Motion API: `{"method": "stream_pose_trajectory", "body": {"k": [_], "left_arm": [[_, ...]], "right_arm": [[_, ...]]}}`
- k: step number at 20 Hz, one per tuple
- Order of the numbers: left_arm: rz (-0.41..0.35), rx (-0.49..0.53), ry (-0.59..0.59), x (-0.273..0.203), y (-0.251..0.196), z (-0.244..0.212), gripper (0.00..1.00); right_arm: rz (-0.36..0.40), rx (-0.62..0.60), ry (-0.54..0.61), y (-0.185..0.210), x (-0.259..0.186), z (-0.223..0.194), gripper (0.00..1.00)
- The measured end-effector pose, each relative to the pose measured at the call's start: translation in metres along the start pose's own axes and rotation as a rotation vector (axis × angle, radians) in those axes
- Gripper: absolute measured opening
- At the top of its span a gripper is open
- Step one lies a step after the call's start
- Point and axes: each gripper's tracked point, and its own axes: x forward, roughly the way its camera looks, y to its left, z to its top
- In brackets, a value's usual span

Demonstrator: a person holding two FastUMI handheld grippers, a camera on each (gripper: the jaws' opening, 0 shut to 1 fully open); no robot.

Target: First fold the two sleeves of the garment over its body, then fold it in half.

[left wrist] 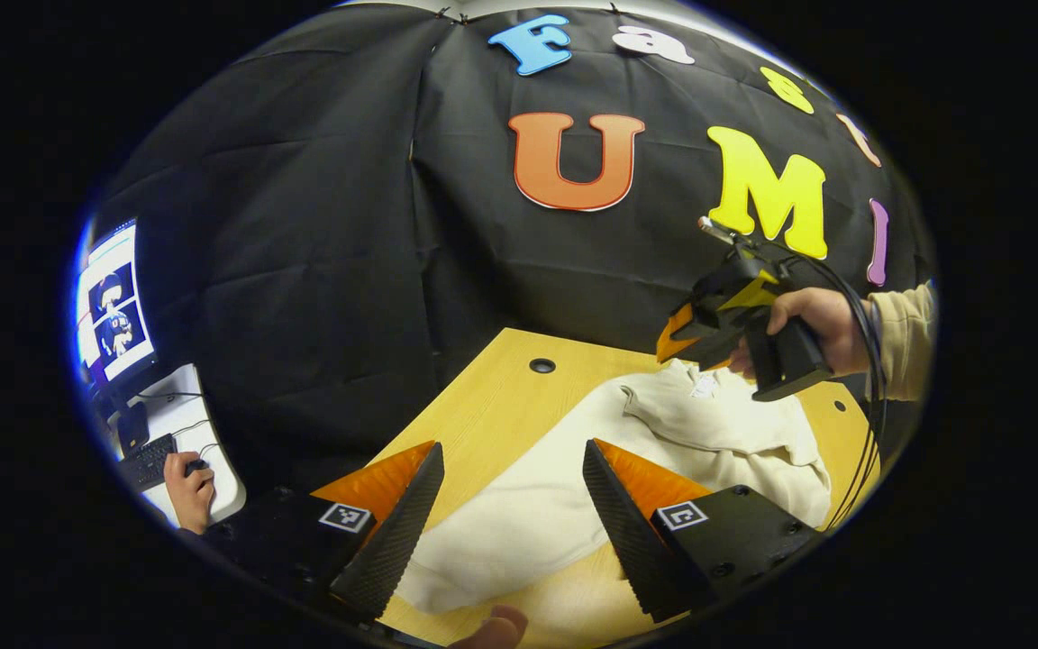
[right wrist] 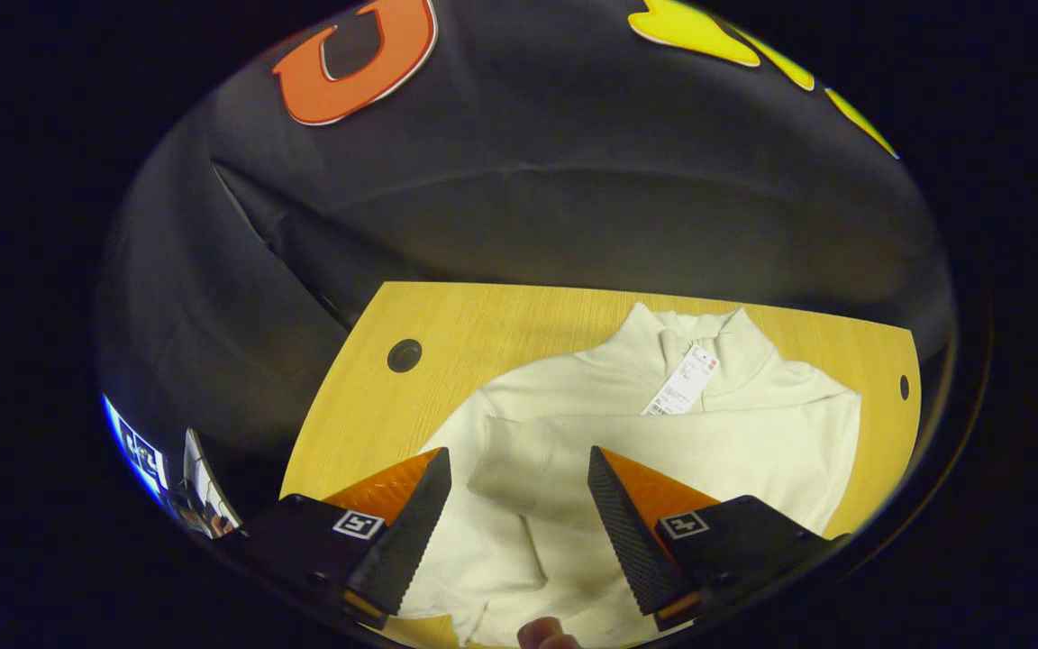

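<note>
1. Two sleeves lie folded across the garment (right wrist: pixel 663 451) on the table (right wrist: pixel 366 406).
2. Left gripper (left wrist: pixel 510 505) jaws spread wide, holding nothing, above the hem.
3. Right gripper (right wrist: pixel 519 514) jaws wide apart, empty, over the body.

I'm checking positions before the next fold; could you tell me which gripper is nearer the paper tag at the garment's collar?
Right. In the left gripper view, the right gripper hovers just above the tag, while the left gripper is back over the garment's near end.
</note>
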Motion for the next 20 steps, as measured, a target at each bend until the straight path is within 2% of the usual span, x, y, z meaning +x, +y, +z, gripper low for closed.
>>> {"method": "stream_pose_trajectory", "body": {"k": [4,6,8,12,14,17,18,19,20], "left_arm": [[0.07,0.045,0.047,-0.004,0.013,-0.026,0.99],[0.106,0.094,0.051,-0.005,0.02,-0.034,0.99],[0.138,0.097,0.077,-0.005,0.029,-0.048,0.98],[0.224,-0.012,0.209,-0.006,0.043,-0.092,0.98],[0.25,-0.087,0.242,0.001,0.048,-0.107,0.96],[0.341,-0.22,0.322,0.003,0.068,-0.133,0.94],[0.372,-0.258,0.364,0.003,0.072,-0.143,0.94],[0.401,-0.294,0.407,0.001,0.076,-0.153,0.99],[0.425,-0.34,0.452,0.001,0.077,-0.164,0.94]], "right_arm": [[-0.012,-0.038,-0.092,-0.024,-0.058,0.02,0.95],[-0.011,-0.052,-0.137,-0.039,-0.09,0.024,0.95],[-0.015,-0.053,-0.175,-0.061,-0.123,0.021,0.95],[-0.016,-0.045,-0.238,-0.099,-0.188,-0.002,0.95],[-0.034,-0.039,-0.259,-0.12,-0.214,-0.019,0.94],[-0.065,-0.002,-0.27,-0.148,-0.244,-0.049,0.95],[-0.075,0.002,-0.27,-0.157,-0.253,-0.058,0.95],[-0.084,0.002,-0.265,-0.163,-0.259,-0.066,0.95],[-0.09,-0.004,-0.262,-0.168,-0.266,-0.075,0.94]]}}
